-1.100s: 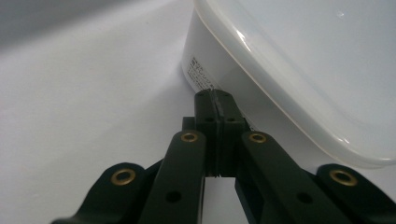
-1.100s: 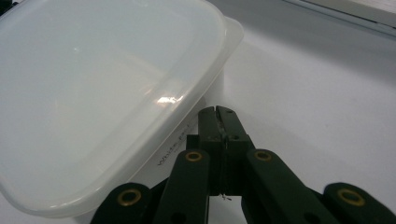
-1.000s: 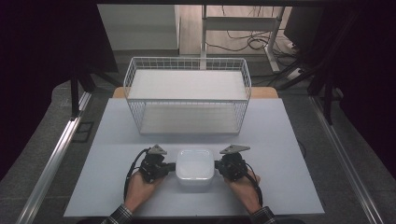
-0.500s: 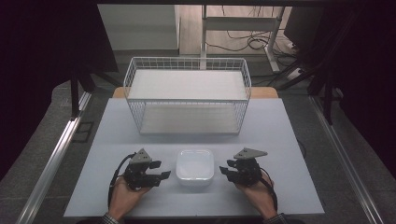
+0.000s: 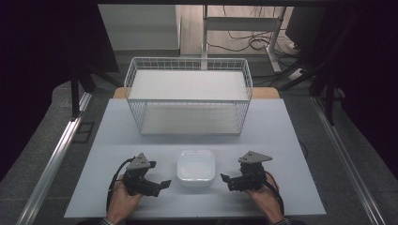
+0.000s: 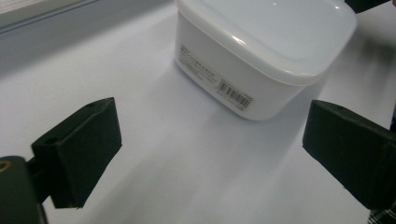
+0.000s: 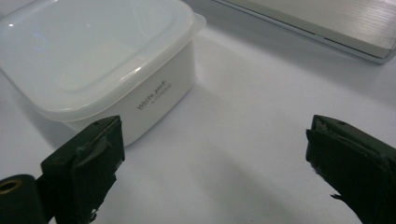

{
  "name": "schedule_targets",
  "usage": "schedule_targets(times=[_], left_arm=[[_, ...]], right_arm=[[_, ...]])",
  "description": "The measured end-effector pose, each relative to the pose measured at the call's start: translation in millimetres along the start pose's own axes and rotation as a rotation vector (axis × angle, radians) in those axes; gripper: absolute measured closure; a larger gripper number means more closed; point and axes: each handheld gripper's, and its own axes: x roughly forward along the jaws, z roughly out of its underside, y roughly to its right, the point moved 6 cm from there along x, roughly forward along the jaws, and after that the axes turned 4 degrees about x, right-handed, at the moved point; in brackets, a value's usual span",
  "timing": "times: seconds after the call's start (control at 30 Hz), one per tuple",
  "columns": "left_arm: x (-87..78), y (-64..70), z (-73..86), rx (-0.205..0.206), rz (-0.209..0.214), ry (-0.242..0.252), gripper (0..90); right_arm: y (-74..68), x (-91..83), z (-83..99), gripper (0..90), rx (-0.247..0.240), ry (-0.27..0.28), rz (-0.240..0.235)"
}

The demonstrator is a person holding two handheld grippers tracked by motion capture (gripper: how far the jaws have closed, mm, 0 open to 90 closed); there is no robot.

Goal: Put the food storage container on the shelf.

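Labels: white lidded container is carrying a barcode sticker with small print too fine to read in the left gripper view; the side facing the right gripper view is reading "White pack", smaller line under it illegible.

Left gripper, lower left of the high view: jaws spread wide, holding nothing, sitting just beside the container's left side, not touching.

Container is resting lower centre on the table, lid on, between the two grippers.

Right gripper, lower right: also released, jaws wide apart, empty, just beside the container's right side.

Table is showing a plain white top. White wire basket is standing at upper centre, well apart from the container. Dark room, cables on the floor at the top.
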Motion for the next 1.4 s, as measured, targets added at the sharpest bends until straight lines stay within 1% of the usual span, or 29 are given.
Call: schedule_targets(times=[0.1,0.13,0.27,0.37,0.43,0.47,0.5,0.53,0.63,0.67,0.73,0.77,0.8,0.87,0.97,1.03,1.07,1.13,1.17,1.2,1.23,1.3,1.33,1.37,1.4], left_arm=[[-0.1,-1.8,-0.2,0.001,-0.009,0.01,1.0],[-0.3,-3.3,-0.3,-0.002,-0.014,0.015,0.9],[0.9,-4.8,-2.0,-0.012,-0.026,0.017,0.0],[0.6,-3.0,-6.7,-0.018,-0.01,0.014,0.5],[0.3,-0.9,-10.8,-0.018,0.006,0.02,1.4],[0.3,0.2,-13.1,-0.019,0.017,0.025,1.3],[0.3,0.2,-13.1,-0.019,0.017,0.025,1.3],[1.1,1.8,-17.6,-0.023,0.031,0.027,1.2],[3.7,4.0,-23.7,-0.011,0.029,0.021,1.1],[4.9,4.9,-25.4,-0.01,0.036,0.022,0.8],[8.0,6.4,-28.8,-0.015,0.051,0.021,0.7],[9.7,7.0,-30.3,-0.016,0.057,0.016,0.8],[11.7,7.1,-31.7,-0.017,0.056,0.008,0.9],[15.4,7.4,-34.6,-0.016,0.055,-0.002,1.8],[18.7,7.5,-37.8,-0.015,0.063,-0.004,3.8],[21.9,7.6,-40.6,-0.012,0.063,-0.007,5.2],[25.3,6.9,-43.1,-0.006,0.059,-0.012,5.7],[26.8,6.5,-44.5,-0.009,0.06,-0.009,6.8],[28.4,5.6,-45.6,-0.009,0.063,-0.009,6.8],[32.7,3.9,-47.2,-0.011,0.063,-0.018,8.2],[32.7,3.9,-47.2,-0.011,0.063,-0.018,8.6],[39.7,0.3,-48.1,-0.006,0.06,-0.031,9.3],[41.7,-0.5,-48.1,-0.015,0.067,-0.031,9.8],[43.1,-1.3,-48.1,-0.031,0.085,-0.029,10.0],[43.1,-1.3,-48.1,-0.031,0.085,-0.029,11.0]], right_arm=[[0.9,0.8,0.5,3.4,-0.008,-0.001,-0.007],[0.9,0.9,0.1,3.4,-0.021,-0.002,-0.011],[-1.8,1.5,-2.4,3.2,-0.031,0.009,-0.029],[-4.8,2.4,-5.3,3.0,-0.025,0.017,-0.041],[-7.6,3.0,-7.2,3.0,-0.019,0.019,-0.062],[-8.5,3.5,-8.4,3.0,-0.017,0.018,-0.068],[-9.5,3.9,-9.7,3.1,-0.019,0.017,-0.07],[-10.4,3.9,-11.6,3.2,-0.022,0.019,-0.069],[-14.0,4.3,-18.7,3.4,-0.02,0.033,-0.074],[-15.2,4.5,-20.9,3.3,-0.019,0.034,-0.074],[-18.2,5.9,-24.6,2.7,-0.029,0.028,-0.075],[-20.4,7.0,-26.0,1.6,-0.044,0.022,-0.072],[-22.5,8.2,-27.1,1.0,-0.057,0.016,-0.066],[-26.5,10.1,-29.0,0.5,-0.066,0.017,-0.078],[-29.5,12.6,-30.1,0.1,-0.06,0.007,-0.091],[-33.1,15.1,-33.4,0.4,-0.052,0.003,-0.116],[-34.3,15.4,-35.3,2.2,-0.049,0.0,-0.125],[-36.5,16.6,-40.3,5.1,-0.042,0.001,-0.144],[-36.5,16.6,-40.3,5.1,-0.042,0.001,-0.144],[-37.6,19.9,-45.3,8.5,-0.034,-0.005,-0.145],[-37.9,22.4,-47.1,9.4,-0.027,-0.012,-0.147],[-37.2,28.2,-49.5,10.4,-0.018,-0.017,-0.143],[-37.2,31.0,-49.2,10.7,-0.014,-0.022,-0.149],[-36.7,33.6,-48.1,10.8,-0.009,-0.032,-0.153],[-36.7,33.6,-48.1,10.8,-0.009,-0.032,-0.153]])
